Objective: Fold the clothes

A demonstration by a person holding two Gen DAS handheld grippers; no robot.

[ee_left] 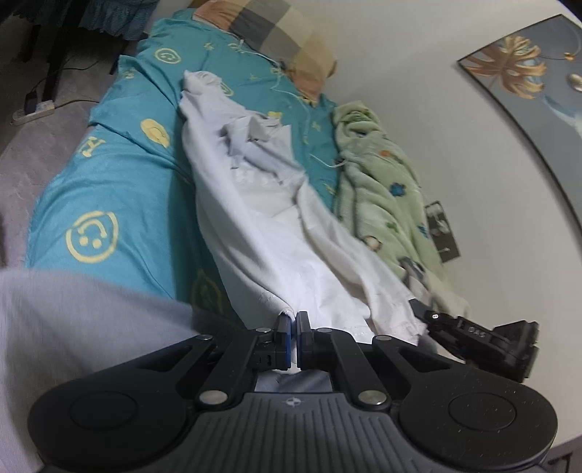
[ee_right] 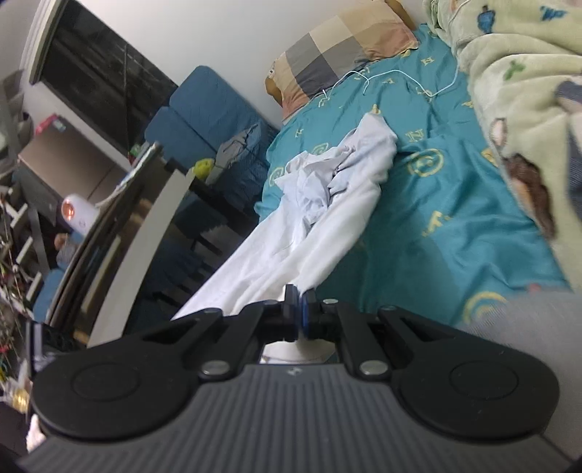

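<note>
A crumpled white cotton garment (ee_left: 276, 218) lies stretched lengthwise over a teal bedsheet printed with yellow smiley faces and letters (ee_left: 109, 189), its far end bunched into grey-white folds toward the checked pillow in tan, grey and peach squares (ee_left: 280, 32) at the head of the sheet. The left gripper (ee_left: 294, 320), black with blue-lined pads, has its jaws drawn nearly together on the near hem of the garment, a small fold of white cloth pinched between them. The right gripper (ee_right: 300, 302) has its jaws pressed tight on another part of the same near edge, the cloth fanning away from its tips across the sheet. In the left wrist view the right gripper's black body (ee_left: 483, 342) shows at the far right side of that hem, just beside the sheet's wall-side edge. A pale green fleece blanket with cartoon prints (ee_left: 378, 182) lies heaped along the wall side of the sheet, beside the garment and touching its near part. A thin white cable (ee_right: 385, 78) trails over the sheet between pillow and blanket. A framed picture of golden leaves on blue-grey (ee_left: 527, 80) hangs on the wall above the blanket.
</note>
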